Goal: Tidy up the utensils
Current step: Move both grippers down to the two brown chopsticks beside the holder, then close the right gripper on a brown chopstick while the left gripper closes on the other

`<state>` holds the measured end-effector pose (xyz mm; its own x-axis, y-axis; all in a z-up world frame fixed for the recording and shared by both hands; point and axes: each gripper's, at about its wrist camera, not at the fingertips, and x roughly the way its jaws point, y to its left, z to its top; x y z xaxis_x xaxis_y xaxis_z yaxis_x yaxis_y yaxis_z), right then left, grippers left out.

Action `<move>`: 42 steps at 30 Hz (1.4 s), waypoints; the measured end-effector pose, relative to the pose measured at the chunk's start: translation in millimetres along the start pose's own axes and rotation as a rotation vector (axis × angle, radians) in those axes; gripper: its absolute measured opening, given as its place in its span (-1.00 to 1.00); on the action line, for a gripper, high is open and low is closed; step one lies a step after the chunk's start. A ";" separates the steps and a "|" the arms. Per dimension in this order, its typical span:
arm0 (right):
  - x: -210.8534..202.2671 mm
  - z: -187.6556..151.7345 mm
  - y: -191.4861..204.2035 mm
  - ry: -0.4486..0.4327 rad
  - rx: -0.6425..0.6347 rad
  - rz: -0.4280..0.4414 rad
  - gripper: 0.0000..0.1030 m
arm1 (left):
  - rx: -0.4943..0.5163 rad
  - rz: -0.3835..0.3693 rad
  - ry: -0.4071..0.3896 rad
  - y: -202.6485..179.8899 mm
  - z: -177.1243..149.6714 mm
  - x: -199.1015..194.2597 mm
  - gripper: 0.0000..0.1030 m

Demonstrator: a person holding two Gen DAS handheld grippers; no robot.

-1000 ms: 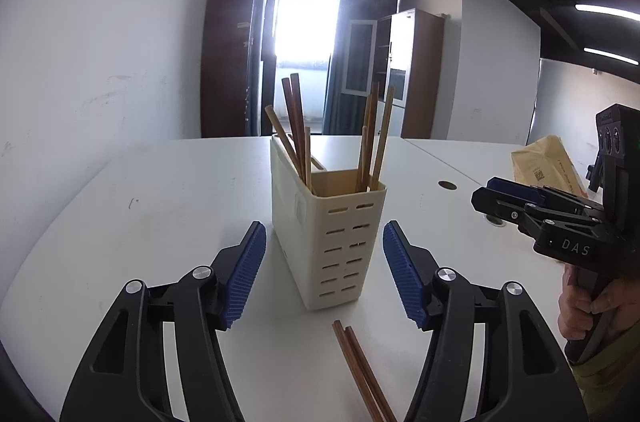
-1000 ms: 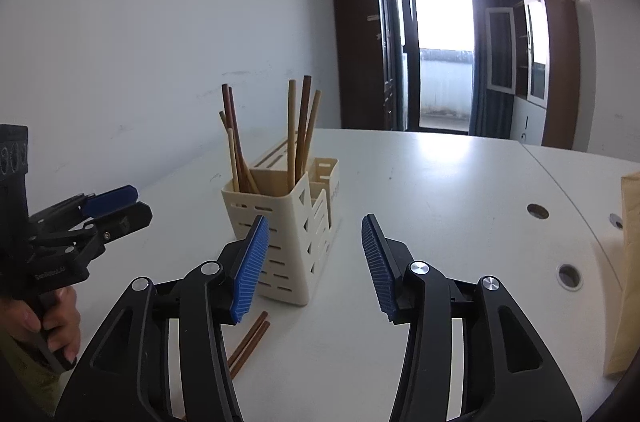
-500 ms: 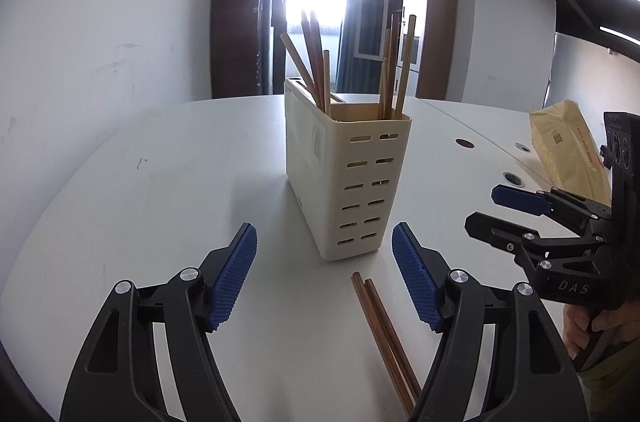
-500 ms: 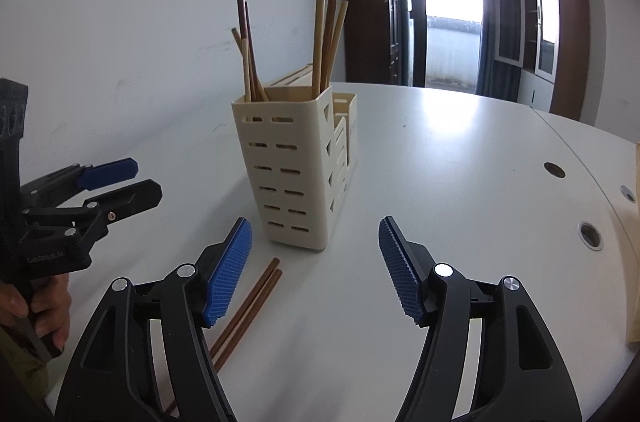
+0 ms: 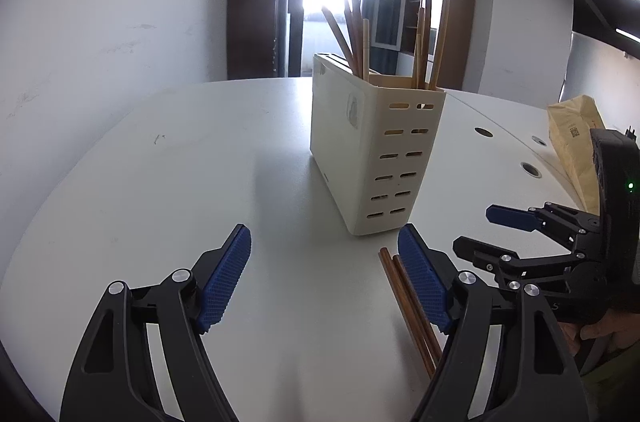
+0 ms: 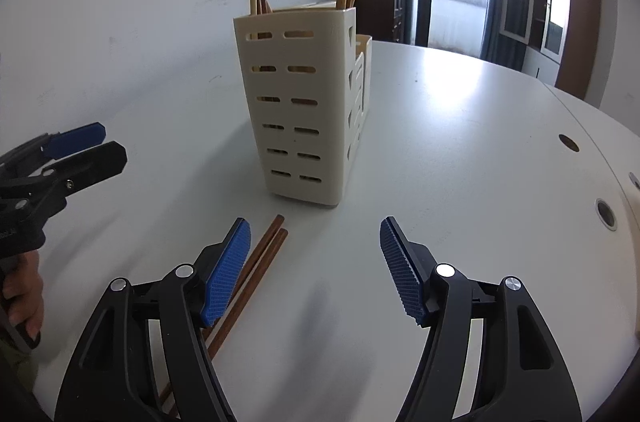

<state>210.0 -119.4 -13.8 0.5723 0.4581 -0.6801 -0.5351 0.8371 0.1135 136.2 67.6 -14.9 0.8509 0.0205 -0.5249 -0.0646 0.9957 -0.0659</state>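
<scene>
Left wrist view: left gripper (image 5: 324, 268), jaws spread with nothing between them, just been widening. Cream slotted utensil holder (image 5: 374, 158) upright on white table (image 5: 160, 182) at 12 o'clock, chopsticks (image 5: 356, 34) standing inside. Loose pair of brown chopsticks (image 5: 408, 306) flat on table at 4 o'clock of holder, partly behind right-hand blue pad. Brown paper package (image 5: 576, 142) at 3 o'clock.

Right wrist view: right gripper (image 6: 316, 268), released and empty, widened within the last second. Holder (image 6: 300, 110) at 12 o'clock; loose pair (image 6: 248, 278) at 7 o'clock of holder, running under left-hand pad.
</scene>
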 end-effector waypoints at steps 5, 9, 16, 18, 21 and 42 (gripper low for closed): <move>14.1 -3.0 4.0 0.060 0.018 0.021 0.30 | -0.021 0.021 0.013 2.3 0.0 3.9 0.51; 24.4 -6.8 10.1 0.097 0.014 0.017 0.30 | -0.054 0.009 0.011 8.0 2.2 3.5 0.52; 45.6 -12.3 10.5 0.179 0.025 0.004 0.30 | -0.073 0.006 0.016 9.7 3.5 4.1 0.55; 48.6 -13.8 11.5 0.190 0.023 -0.002 0.30 | -0.068 0.003 0.014 8.1 3.4 3.8 0.56; 51.8 -16.0 12.9 0.205 0.019 -0.005 0.30 | -0.065 -0.001 0.016 6.7 3.3 3.8 0.57; 53.1 -28.7 27.5 0.250 -0.050 -0.034 -0.29 | -0.076 -0.001 0.046 10.4 1.5 12.7 0.58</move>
<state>207.9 -80.6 -67.6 0.4225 0.3371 -0.8413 -0.5521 0.8319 0.0560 147.2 78.3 -21.0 0.8261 0.0140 -0.5634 -0.1048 0.9861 -0.1291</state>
